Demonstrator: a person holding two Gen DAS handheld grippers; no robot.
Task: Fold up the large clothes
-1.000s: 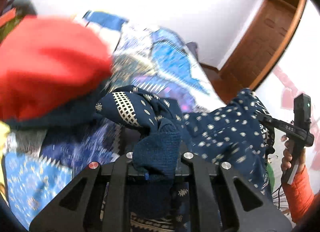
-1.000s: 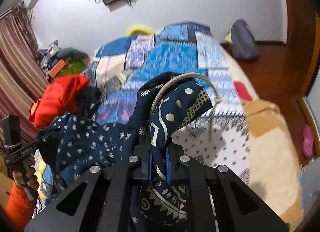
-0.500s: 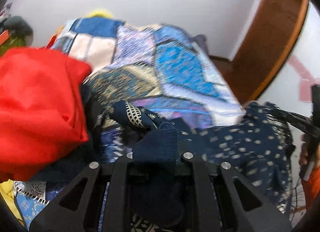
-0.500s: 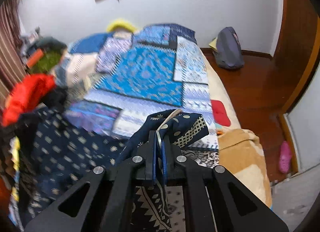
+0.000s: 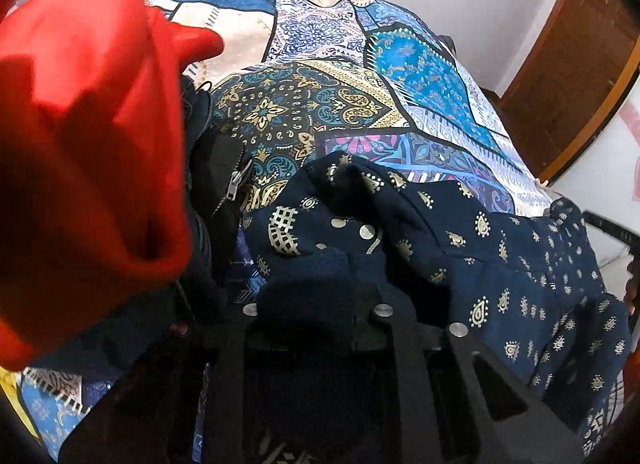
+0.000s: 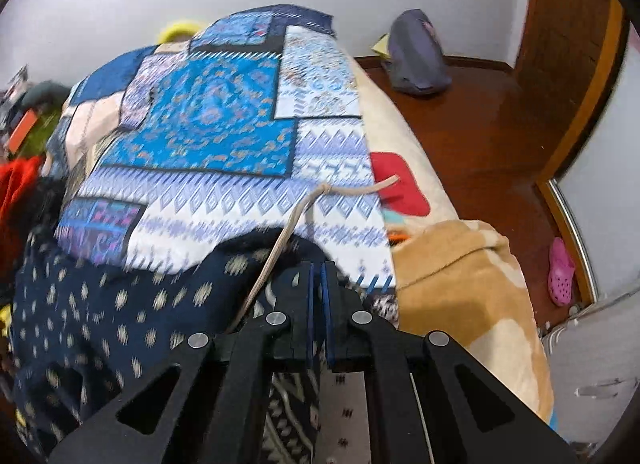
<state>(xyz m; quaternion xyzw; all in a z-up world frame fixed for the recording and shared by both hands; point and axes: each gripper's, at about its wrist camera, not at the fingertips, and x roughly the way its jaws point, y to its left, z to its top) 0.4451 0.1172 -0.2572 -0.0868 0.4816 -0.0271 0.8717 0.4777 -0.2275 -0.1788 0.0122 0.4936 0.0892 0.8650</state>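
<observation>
Your left tongs (image 5: 308, 304) sit buried under navy cloth (image 5: 500, 264), tips hidden. A red garment (image 5: 80, 144) runs off the frame's left edge. In the right view the cloth blurs at lower left.

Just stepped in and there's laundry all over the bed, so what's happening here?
A person holds a gripper in each hand, folding a navy garment with pale gold print over the blue patchwork bedspread. The right gripper is shut on one edge, its beige drawstring trailing. The left gripper, jaws just opening, has fabric between them. A red garment lies alongside.
</observation>
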